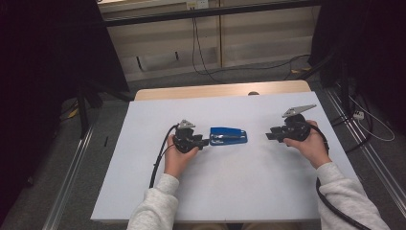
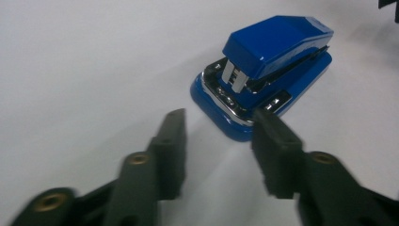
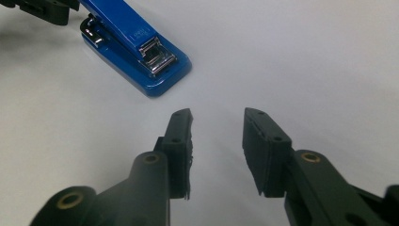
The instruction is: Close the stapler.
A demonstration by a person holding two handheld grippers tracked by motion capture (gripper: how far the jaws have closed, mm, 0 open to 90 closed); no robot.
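Observation:
A blue stapler (image 1: 229, 136) lies flat on the white table top (image 1: 225, 187) between my two grippers. My left gripper (image 1: 205, 142) sits just left of the stapler's hinged end, open, with nothing between its jaws. In the left gripper view the stapler (image 2: 263, 70) is right ahead of the open gripper (image 2: 219, 125), its rear metal hinge facing me. My right gripper (image 1: 269, 135) is held to the stapler's right, a short gap away, also open. In the right gripper view the stapler (image 3: 136, 44) lies at the upper left, beyond the open gripper (image 3: 217, 120).
The wooden table edge (image 1: 220, 90) shows past the white sheet at the far side. Cables (image 1: 198, 48) run across the floor behind the table. Dark frames and stands (image 1: 86, 100) flank it left and right. Each gripper trails a black cable (image 1: 158, 158).

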